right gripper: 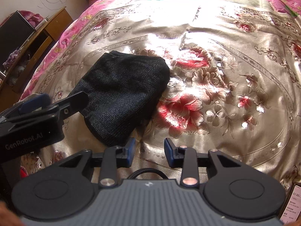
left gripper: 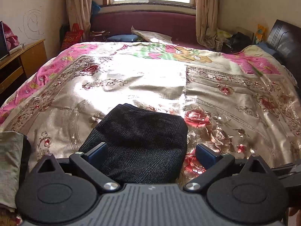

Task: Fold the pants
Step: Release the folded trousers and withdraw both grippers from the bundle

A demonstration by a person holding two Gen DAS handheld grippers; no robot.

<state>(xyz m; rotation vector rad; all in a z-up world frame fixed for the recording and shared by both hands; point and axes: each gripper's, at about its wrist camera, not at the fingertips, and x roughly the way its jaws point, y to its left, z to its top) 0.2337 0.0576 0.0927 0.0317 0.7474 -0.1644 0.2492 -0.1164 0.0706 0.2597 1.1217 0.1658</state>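
The dark checked pants lie folded into a compact bundle on the flowered bedspread. They also show in the right wrist view, left of centre. My left gripper is open, its blue-padded fingers either side of the bundle's near end, not closed on it. It shows in the right wrist view at the bundle's left edge. My right gripper is open and empty, over the bedspread just near and right of the bundle.
A wooden desk stands left of the bed. A maroon headboard and window are at the far end, cluttered things at the far right. A pale cloth lies at the near left. The bedspread stretches far and right.
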